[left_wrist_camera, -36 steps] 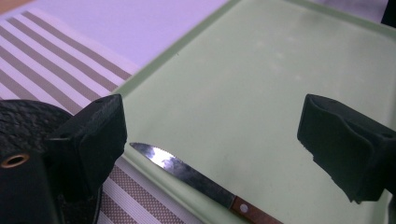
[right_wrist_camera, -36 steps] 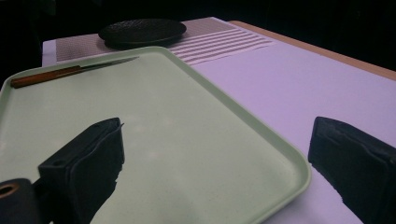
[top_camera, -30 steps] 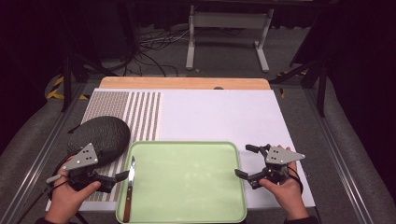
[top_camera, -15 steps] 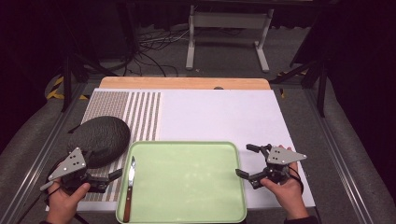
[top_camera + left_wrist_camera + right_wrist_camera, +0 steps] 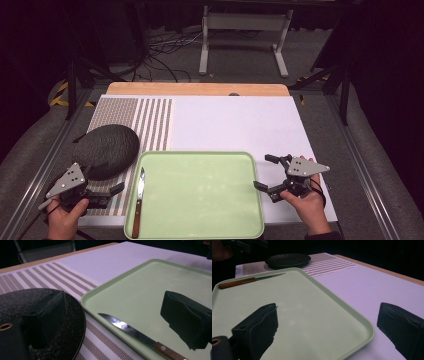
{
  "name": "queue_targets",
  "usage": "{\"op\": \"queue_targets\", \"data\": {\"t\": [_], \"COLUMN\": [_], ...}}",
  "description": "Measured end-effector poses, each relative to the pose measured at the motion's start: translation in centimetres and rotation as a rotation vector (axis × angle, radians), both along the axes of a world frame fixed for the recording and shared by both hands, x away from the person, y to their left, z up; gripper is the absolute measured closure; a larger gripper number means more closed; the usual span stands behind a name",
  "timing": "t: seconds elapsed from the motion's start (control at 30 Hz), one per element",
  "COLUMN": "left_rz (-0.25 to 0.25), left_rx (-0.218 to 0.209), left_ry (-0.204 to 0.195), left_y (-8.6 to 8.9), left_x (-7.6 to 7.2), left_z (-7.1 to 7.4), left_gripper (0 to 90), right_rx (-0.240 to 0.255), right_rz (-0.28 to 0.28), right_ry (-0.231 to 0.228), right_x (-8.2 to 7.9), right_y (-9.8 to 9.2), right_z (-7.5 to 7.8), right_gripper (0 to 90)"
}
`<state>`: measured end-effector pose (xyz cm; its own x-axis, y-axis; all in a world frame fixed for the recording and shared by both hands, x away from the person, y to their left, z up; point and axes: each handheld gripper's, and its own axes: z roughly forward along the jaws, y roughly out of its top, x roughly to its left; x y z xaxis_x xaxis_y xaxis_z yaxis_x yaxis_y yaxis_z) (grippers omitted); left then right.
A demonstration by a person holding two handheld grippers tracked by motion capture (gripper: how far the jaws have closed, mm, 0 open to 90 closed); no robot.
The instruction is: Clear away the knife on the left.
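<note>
I have the left gripper (image 5: 102,195) low at the near left corner of the table, its black jaws spread wide with nothing between them; in the left gripper view one jaw hangs over the dark plate, the other over the tray, and the knife lies in the gap ahead, untouched.

The knife (image 5: 139,200) rests flat inside the tray along its left wall, tip pointing away from me; its blade is thin, bright steel with a finely serrated edge (image 5: 125,327), and the handle is reddish-brown wood with a pale rivet.

The tray (image 5: 200,156) is pale green, smooth, matte plastic, a rectangle with rounded corners and a raised, rolled rim.

The plate (image 5: 106,150) just beside the tray's far left corner is a shallow, round disc, nearly black, with a pebbled, stone-like surface; it sits on a woven placemat (image 5: 150,120) striped brown and white.

My right gripper (image 5: 265,172) rests at the tray's right edge over the plain white cloth (image 5: 235,120), jaws wide apart and empty; one jaw over the tray, one over cloth.
</note>
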<state>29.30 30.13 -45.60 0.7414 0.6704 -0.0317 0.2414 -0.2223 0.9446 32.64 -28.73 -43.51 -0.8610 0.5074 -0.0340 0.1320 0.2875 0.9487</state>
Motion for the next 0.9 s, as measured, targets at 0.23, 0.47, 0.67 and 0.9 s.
{"op": "queue_targets", "data": {"t": [0.23,0.47,0.67,0.9], "left_rz": [0.001,0.008,0.002,0.007], "left_rx": [0.024,0.032,0.033,0.015], "left_ry": [0.018,0.046,0.045,0.04], "left_y": [0.5,1.4,1.2,1.4], "left_x": [-0.2,-0.4,-0.4,-0.4], "left_z": [-1.1,-2.3,-2.3,-2.2], "left_gripper": [8.2,8.1,8.1,8.1], "right_rx": [0.006,0.01,0.007,0.005], "right_rz": [-0.001,0.002,0.001,0.0], "right_ry": [0.007,0.016,0.025,0.027], "right_x": [0.0,0.0,0.1,0.1], "right_y": [-0.2,-0.4,-0.3,-0.3], "right_z": [-0.3,-0.6,-0.9,-0.9], "right_gripper": [3.9,3.9,3.8,3.8]}}
